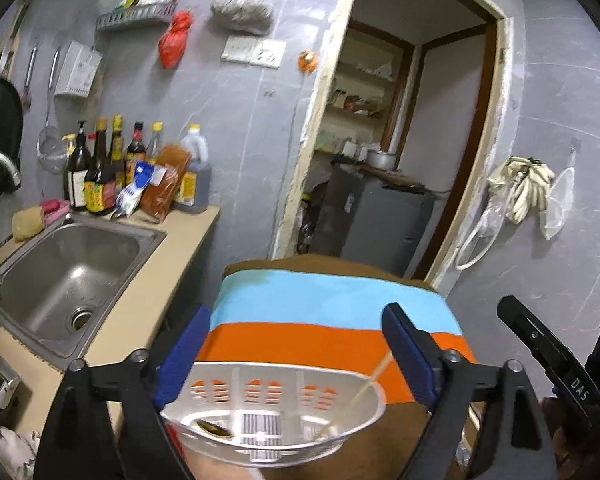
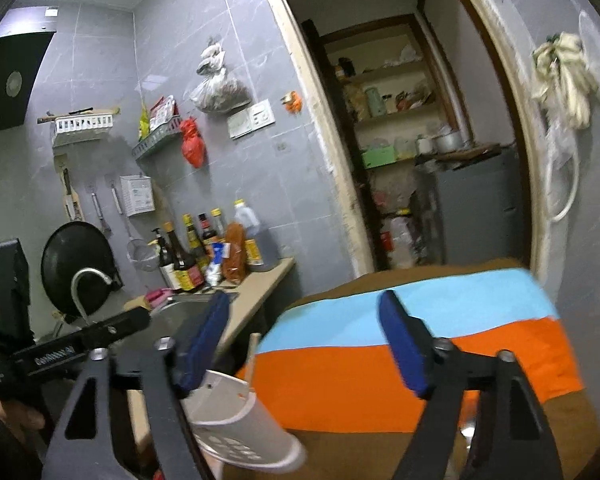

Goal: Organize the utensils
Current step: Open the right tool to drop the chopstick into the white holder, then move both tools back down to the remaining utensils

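The white slotted plastic utensil basket (image 1: 272, 416) sits low between the left gripper's (image 1: 296, 344) spread-apart blue pads, seemingly untouched; the right gripper (image 2: 306, 344) likewise gapes, empty.

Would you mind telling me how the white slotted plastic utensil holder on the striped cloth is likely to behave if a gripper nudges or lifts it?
The white slotted plastic utensil holder looks thin-walled and nearly empty, so probably light and easily slid. It appears tilted on the soft striped cloth, so a nudge may tip it. The thin pale stick leaning inside could shift or fall out.
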`<state>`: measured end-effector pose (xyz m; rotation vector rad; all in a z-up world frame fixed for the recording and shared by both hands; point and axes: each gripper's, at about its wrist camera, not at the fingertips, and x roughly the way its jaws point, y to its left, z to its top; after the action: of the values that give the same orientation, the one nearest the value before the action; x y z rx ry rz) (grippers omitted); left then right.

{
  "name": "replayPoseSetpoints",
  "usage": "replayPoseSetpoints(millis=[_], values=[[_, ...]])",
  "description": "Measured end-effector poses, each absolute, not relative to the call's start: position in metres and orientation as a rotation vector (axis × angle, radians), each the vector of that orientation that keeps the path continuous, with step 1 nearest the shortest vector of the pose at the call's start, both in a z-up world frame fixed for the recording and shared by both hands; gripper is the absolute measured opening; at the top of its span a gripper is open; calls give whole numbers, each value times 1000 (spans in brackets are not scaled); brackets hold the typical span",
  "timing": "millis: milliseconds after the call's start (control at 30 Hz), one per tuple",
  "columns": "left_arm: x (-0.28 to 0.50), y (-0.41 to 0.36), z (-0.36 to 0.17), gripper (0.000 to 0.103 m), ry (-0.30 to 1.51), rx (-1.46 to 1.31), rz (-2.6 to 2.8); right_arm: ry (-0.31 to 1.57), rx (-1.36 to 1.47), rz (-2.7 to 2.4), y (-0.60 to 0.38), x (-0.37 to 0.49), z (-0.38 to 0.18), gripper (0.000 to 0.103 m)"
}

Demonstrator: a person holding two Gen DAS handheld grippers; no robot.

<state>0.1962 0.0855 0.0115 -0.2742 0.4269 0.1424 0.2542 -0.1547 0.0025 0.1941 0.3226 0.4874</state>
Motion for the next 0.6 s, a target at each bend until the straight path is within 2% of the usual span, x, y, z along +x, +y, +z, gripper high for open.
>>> replayPoseSetpoints(millis=[100, 200, 600], values=[[191, 64, 20, 99, 378, -248, 134, 304, 161, 444, -180, 248, 15, 96], [186, 39, 26, 102, 337, -214, 139, 287, 125, 408, -201, 243, 24, 101], [191, -48, 21, 102, 321, -137, 111, 277, 52, 318, -285, 236, 31, 101]])
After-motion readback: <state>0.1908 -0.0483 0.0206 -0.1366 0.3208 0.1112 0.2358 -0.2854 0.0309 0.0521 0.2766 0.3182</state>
